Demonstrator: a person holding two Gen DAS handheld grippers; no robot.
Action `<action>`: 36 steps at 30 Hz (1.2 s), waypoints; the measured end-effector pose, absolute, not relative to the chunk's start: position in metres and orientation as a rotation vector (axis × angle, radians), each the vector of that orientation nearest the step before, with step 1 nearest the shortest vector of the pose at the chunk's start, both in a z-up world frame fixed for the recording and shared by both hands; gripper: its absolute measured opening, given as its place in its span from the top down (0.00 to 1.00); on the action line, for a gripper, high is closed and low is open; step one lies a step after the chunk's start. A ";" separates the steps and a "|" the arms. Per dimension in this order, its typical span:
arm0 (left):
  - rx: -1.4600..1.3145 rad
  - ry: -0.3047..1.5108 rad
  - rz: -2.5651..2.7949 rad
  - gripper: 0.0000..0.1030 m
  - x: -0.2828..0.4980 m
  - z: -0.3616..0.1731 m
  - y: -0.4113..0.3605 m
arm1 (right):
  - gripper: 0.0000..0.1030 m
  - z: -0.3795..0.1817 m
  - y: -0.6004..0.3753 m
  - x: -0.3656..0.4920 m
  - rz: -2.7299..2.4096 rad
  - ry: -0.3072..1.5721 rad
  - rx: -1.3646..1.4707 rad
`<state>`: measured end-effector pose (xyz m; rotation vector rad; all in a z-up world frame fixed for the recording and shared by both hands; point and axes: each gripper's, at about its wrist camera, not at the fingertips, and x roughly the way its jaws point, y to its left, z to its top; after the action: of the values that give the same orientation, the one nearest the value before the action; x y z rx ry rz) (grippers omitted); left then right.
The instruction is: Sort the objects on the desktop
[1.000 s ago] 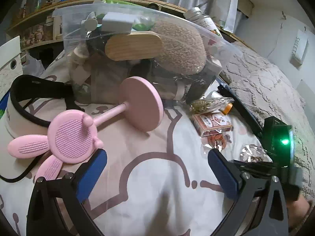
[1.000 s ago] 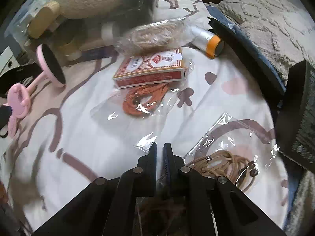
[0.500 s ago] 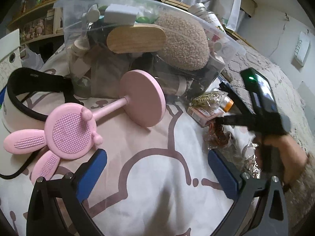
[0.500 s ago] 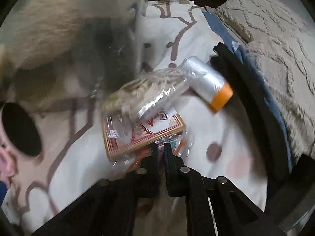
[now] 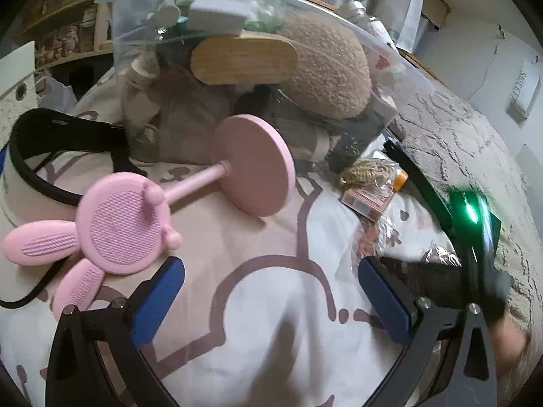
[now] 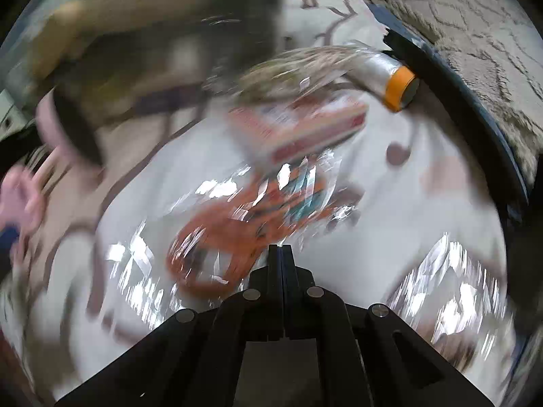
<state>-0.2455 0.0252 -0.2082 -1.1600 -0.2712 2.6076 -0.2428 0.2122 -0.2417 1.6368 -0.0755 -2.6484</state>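
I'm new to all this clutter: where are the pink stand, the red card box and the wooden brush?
pink stand (image 5: 253,164): left wrist view, round base.
red card box (image 5: 368,198): left wrist view, top face.
wooden brush (image 5: 242,61): left wrist view, wooden back.

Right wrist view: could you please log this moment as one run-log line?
right gripper: shut, empty | over: clear bag of orange cord | left gripper: open, empty | pink bunny stand: lying on bedsheet | view: blurred
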 end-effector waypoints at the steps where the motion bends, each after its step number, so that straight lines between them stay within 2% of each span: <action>1: -1.161 -0.273 2.613 0.00 -0.245 -0.207 0.024 | 0.93 -0.241 0.208 -0.232 -2.638 -0.073 1.636; 4: -1.166 -0.273 2.633 0.00 -0.244 -0.206 0.020 | 0.93 -0.231 0.203 -0.215 -2.582 -0.093 1.627; 6: -1.165 -0.270 2.647 0.00 -0.242 -0.205 0.018 | 0.93 -0.219 0.211 -0.214 -2.588 -0.178 1.595; 10: -1.155 -0.271 2.658 0.00 -0.240 -0.202 0.016 | 0.93 -0.192 0.222 -0.235 -2.673 -0.228 1.463; 14: -1.150 -0.240 2.642 0.00 -0.241 -0.205 0.021 | 0.93 -0.202 0.218 -0.290 -2.612 -0.239 1.523; 18: -1.173 -0.212 2.629 0.00 -0.245 -0.213 0.025 | 0.94 -0.233 0.219 -0.298 -2.503 -0.232 1.658; 27: -1.189 -0.241 2.604 0.00 -0.245 -0.213 0.025 | 0.94 -0.238 0.226 -0.227 -2.375 -0.342 1.658; 36: -1.164 -0.167 2.603 0.00 -0.235 -0.207 0.037 | 0.94 -0.235 0.202 -0.155 -2.350 -0.261 1.656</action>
<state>-0.2348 0.0368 -0.2069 -1.1643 -0.1667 2.6027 -0.1548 0.2021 -0.2348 1.6561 -0.2612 -2.3500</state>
